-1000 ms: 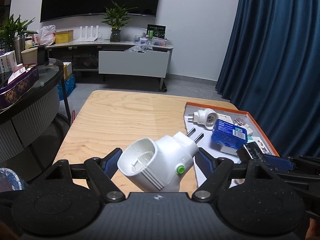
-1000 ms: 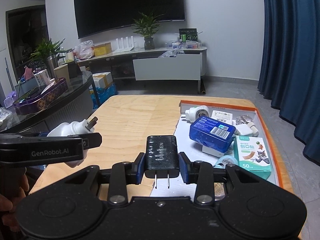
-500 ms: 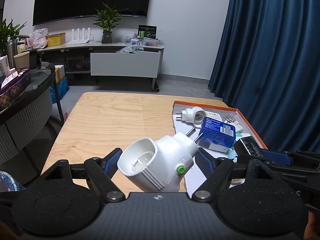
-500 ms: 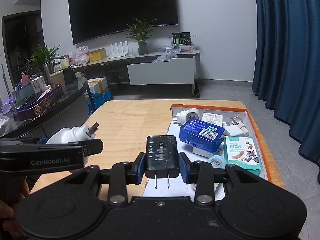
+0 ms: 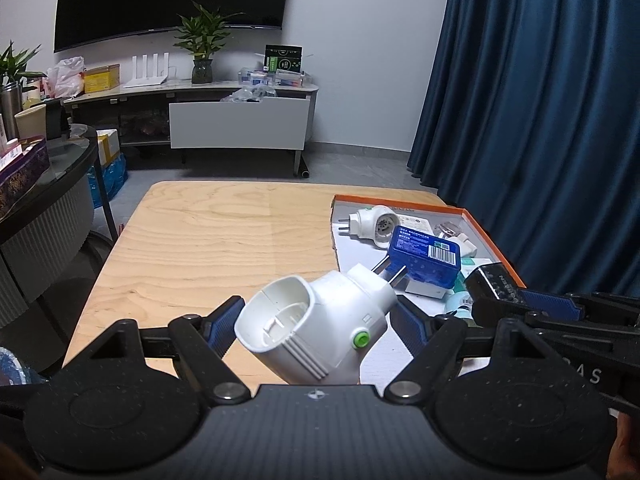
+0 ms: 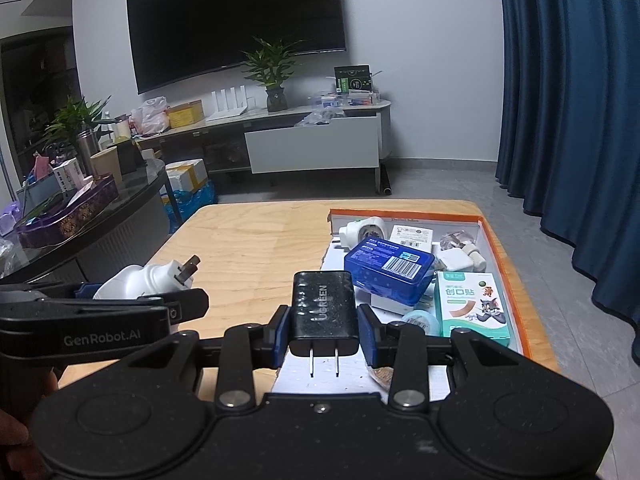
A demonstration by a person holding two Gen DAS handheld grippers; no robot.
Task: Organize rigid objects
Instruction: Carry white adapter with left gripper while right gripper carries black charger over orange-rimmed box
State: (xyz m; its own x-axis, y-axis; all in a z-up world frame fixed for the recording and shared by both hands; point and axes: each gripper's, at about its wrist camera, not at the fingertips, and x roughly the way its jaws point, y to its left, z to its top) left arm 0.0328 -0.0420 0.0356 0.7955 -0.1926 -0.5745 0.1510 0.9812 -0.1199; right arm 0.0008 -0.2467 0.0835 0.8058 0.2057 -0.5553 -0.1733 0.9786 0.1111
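Above wooden table (image 6: 248, 248), black charger (image 6: 322, 312) points 2 prongs toward camera.

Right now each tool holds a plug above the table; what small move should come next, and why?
Probably carry the right tool forward and lower its black charger into the orange-rimmed tray. Similar items already lie there, the charger hangs at the tray's near end, and the left tool grips the white adapter off to the side.
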